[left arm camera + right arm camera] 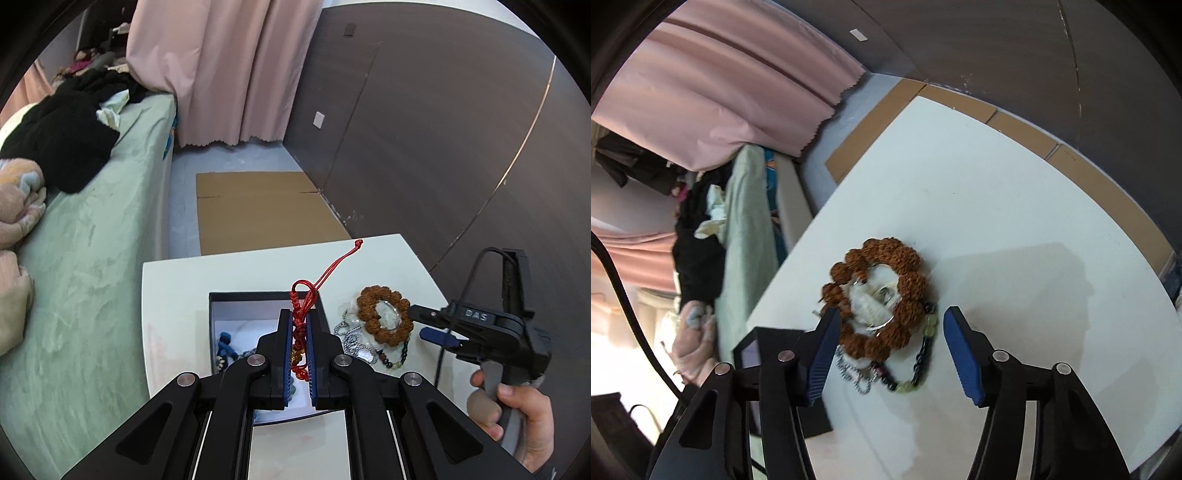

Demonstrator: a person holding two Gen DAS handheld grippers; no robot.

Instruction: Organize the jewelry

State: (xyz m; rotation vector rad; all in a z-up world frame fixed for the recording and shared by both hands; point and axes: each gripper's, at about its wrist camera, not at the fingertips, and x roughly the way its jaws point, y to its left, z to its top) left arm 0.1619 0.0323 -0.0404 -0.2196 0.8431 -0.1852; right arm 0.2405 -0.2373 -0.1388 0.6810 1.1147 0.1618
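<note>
Letters "DAS" stand in raised grey type on the right gripper (424, 325), the only writing that can be read. The left gripper (300, 325) is clamped on a red cord bracelet (303, 314) over the open black box (221, 306), which sits toward the desk's (1015, 206) left edge and already holds blue beads (226, 341). The cord's loose tail points toward the far edge. The right gripper hangs with its jaws apart, gripping nothing, straddling a brown bead bracelet (905, 269) that lies just right of the box. A silver chain (855, 376) and a strand of dark and green beads (916, 369) touch that bracelet on its near side. A hand (517, 417) holds the right gripper's handle.
</note>
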